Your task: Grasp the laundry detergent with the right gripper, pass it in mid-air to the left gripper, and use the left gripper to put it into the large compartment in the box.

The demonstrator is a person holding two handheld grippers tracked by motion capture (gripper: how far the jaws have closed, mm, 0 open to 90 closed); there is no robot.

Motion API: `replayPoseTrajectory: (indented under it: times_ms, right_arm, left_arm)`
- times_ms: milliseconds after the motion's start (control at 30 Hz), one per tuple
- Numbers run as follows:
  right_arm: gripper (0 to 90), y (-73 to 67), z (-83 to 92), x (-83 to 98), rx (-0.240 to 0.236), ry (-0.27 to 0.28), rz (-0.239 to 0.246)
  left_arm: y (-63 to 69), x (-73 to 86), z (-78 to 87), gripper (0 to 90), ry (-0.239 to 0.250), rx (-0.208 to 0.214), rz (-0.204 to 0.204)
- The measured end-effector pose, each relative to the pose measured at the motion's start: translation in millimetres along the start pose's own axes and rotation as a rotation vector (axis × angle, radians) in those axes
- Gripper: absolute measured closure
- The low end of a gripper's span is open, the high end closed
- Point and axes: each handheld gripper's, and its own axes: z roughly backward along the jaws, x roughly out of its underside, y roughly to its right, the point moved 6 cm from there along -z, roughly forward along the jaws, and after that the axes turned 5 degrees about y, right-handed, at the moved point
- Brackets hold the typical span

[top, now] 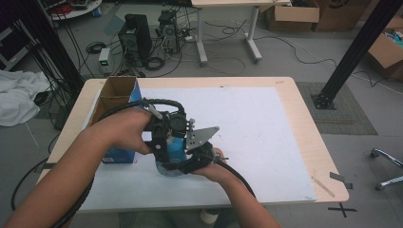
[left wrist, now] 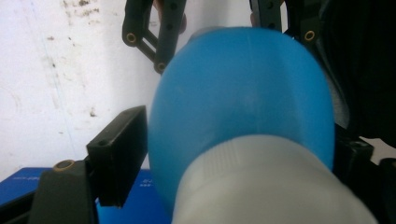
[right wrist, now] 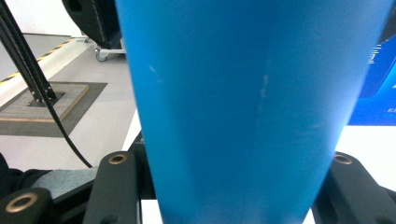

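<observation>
1. A blue bottle (top: 177,148) with a white cap (left wrist: 271,186) is held up over the near middle of the bench (top: 304,142), just above the white sheet (top: 256,123).
2. The right tool (right wrist: 243,186) is seen clamped on the bottle's blue body, a black jaw pressed against each side in the right gripper view.
3. The left tool (left wrist: 224,158) is brought round the bottle's neck end; in the left gripper view a gap is seen between its left pad (left wrist: 119,151) and the blue shoulder, so it is judged open, with the bottle between its jaws.
4. Both tools are crowded together in the high view, just right of a blue cardboard box (top: 119,118) standing open at the bench's left side.
</observation>
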Motion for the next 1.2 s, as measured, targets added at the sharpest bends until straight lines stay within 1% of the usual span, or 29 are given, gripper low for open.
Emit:
replayPoseTrajectory:
  times_ms: [33,167,200,233,467,600,633,767,1033,1200]
  right_arm:
    - [46.0,0.2,-0.2,0.0,-0.001,0.001,-0.001]
    - [46.0,0.6,-0.4,0.0,0.003,0.000,-0.004]
    - [46.0,0.6,-0.4,0.0,0.003,0.000,-0.004]
    - [46.0,0.4,-0.8,-0.3,0.002,0.001,-0.006]
    - [46.0,0.2,-2.1,-1.3,-0.003,0.008,-0.006]
    - [46.0,0.8,-3.3,-1.1,-0.001,0.007,-0.012]
    - [46.0,0.8,-3.4,-0.6,-0.005,0.005,-0.021]
    - [46.0,0.9,-4.1,-0.3,-0.006,0.005,-0.019]
    - [46.0,0.7,-3.7,-0.2,-0.013,0.012,-0.029]
    - [45.8,0.9,-3.0,-0.6,-0.015,0.011,-0.018]
  left_arm:
    - [-0.2,-0.1,0.2,25.2,0.001,-0.002,-0.002]
    - [-0.2,0.1,0.2,27.1,0.003,-0.002,-0.004]
    - [-0.2,0.1,0.2,29.1,0.003,-0.002,-0.004]
    - [0.2,-0.5,0.3,30.6,0.009,-0.002,-0.013]
    - [0.6,-0.7,0.9,31.8,0.015,-0.003,-0.013]
    - [0.4,0.9,1.1,32.8,0.006,-0.003,-0.007]
    - [0.5,1.4,1.0,34.8,0.008,-0.002,-0.008]
    - [-0.3,1.8,0.5,36.7,0.005,-0.005,-0.007]
    - [-0.5,1.3,0.5,38.0,-0.001,-0.008,-0.008]
    - [0.8,0.1,1.1,38.4,-0.015,-0.022,-0.009]
